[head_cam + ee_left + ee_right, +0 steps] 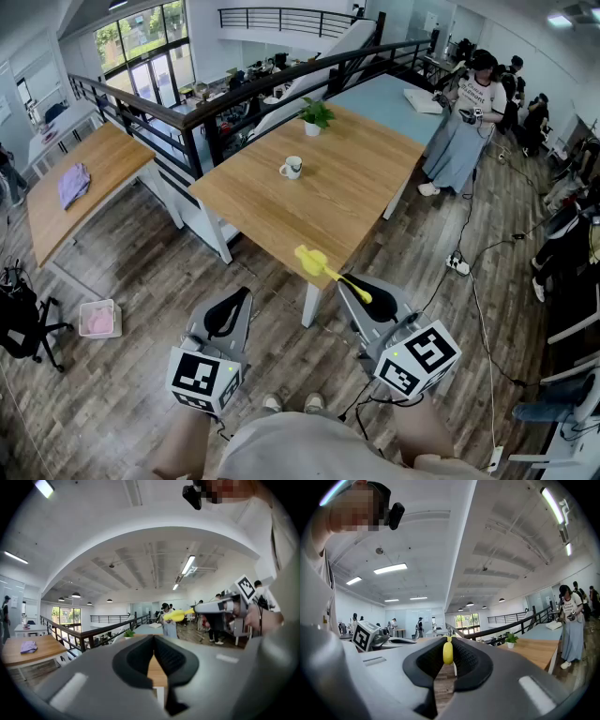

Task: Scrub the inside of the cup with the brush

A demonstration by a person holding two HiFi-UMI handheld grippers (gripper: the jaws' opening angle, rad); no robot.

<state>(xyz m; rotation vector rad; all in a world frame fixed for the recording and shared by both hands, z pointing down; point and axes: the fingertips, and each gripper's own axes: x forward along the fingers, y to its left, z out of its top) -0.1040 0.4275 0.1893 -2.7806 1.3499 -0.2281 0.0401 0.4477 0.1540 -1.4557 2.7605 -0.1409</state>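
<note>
The cup (292,167), at about eleven o'clock from the brush (323,267), is too small for you to see its inside or read the mark on its side. The brush's handle end is buried between the clamped jaws of your right gripper (361,295). In the right gripper view, the brush (447,652) shows only as a yellow oval seen end-on. In the left gripper view, your left gripper (153,639) covers most of the table (155,671), leaving one wood strip. At six o'clock, the head view's bottom edge cuts off your forearms (183,450).
</note>
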